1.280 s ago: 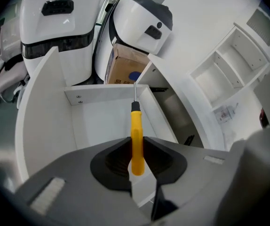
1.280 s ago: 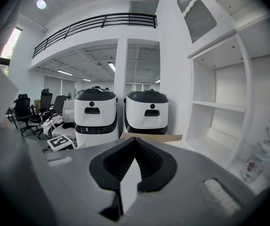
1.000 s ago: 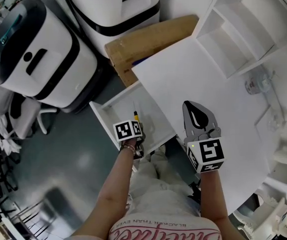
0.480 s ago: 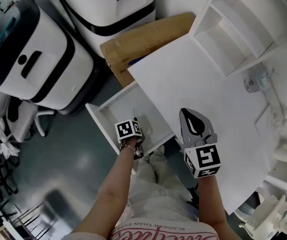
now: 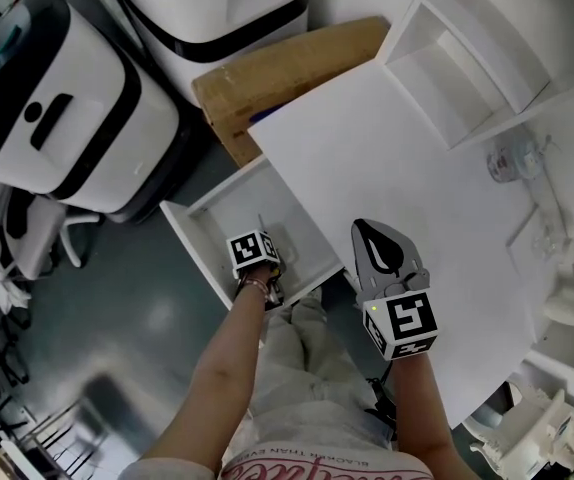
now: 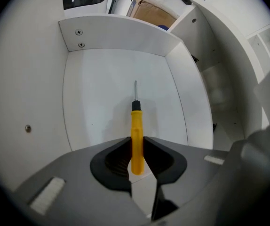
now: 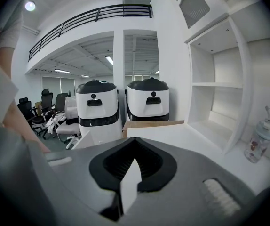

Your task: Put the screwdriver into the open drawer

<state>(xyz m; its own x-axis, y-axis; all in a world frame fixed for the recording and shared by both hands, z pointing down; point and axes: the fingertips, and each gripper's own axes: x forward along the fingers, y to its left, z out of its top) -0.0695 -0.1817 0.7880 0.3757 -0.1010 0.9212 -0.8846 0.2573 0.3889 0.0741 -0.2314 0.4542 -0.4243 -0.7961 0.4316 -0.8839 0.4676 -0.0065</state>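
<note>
- The screwdriver [image 6: 136,135] is held lengthwise along the left gripper [image 6: 136,147]. Its long axis runs straight out from the jaws, and its tip is aimed at the far wall of the open drawer [image 6: 121,34].
- In the head view only the thin shaft [image 5: 260,222] is seen, beyond the left gripper's marker cube. It points away from the person, over the drawer's [image 5: 189,243] white floor.
- The screwdriver is kept within the drawer's walls, above its floor. Whether the tip touches the floor cannot be told.
- One screwdriver and one open drawer are counted.
- Two grippers are counted, and three screw heads are seen in the drawer's walls: two [image 6: 79,32] on the far wall and one [image 6: 27,128] on the left wall.
- Beyond the drawer, two white machines [image 7: 97,109] with black bands are seen side by side, along with one cardboard box [image 5: 287,68].
- One clear bottle [image 7: 258,142] is seen on the white surface [image 5: 397,158].
- The screwdriver is made up of a yellow handle, a short black collar and a thin metal shaft.
- The handle's rear end is clamped between the left jaws, which are closed narrowly on it.
- The right gripper [image 7: 135,140] is held over the surface's near edge. Its jaws are brought together at the tips with nothing between them.
</note>
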